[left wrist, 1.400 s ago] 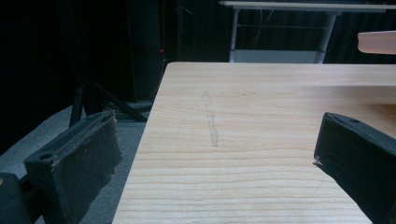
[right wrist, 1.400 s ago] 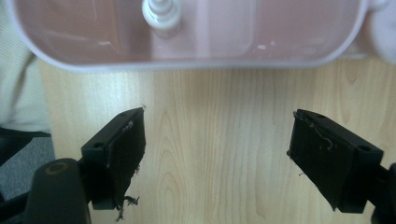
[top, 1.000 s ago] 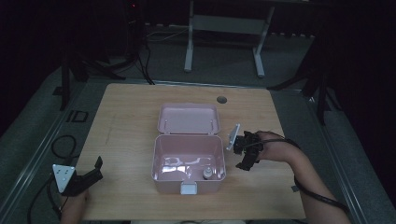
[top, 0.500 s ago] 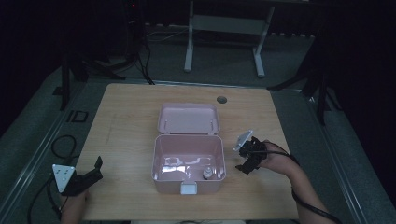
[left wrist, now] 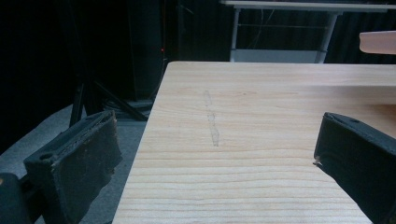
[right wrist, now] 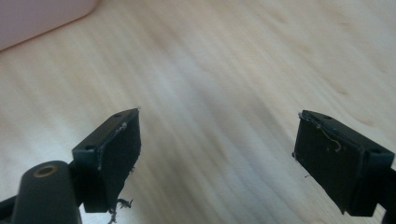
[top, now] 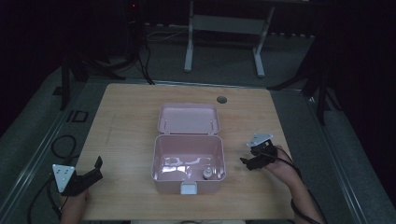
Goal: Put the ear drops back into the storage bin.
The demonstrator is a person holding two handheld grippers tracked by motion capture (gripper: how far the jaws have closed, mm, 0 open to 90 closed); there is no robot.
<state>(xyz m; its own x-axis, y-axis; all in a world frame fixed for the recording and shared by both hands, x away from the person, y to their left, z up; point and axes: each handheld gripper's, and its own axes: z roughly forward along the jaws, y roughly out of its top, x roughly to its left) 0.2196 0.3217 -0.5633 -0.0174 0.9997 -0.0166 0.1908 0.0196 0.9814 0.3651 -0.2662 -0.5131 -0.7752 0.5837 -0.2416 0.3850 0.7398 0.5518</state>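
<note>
Right gripper (top: 251, 160) beside the open pink box (top: 188, 161) — jaws just opened wide, nothing between. Left gripper (top: 93, 170) at the table (top: 130, 116) edge — jaws apart, empty.

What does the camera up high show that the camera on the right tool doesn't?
The high view takes in the whole table: the open pink box with its lid folded back, a small round item inside it, the left tool at the near left corner, and the right tool from outside, beside the box.

The right gripper view looks close along that tool's own two black jaws, which stand wide apart with nothing between them, above bare wood grain.

Both share the wooden tabletop, the right tool and the pink box, a corner of which enters the close view.
</note>
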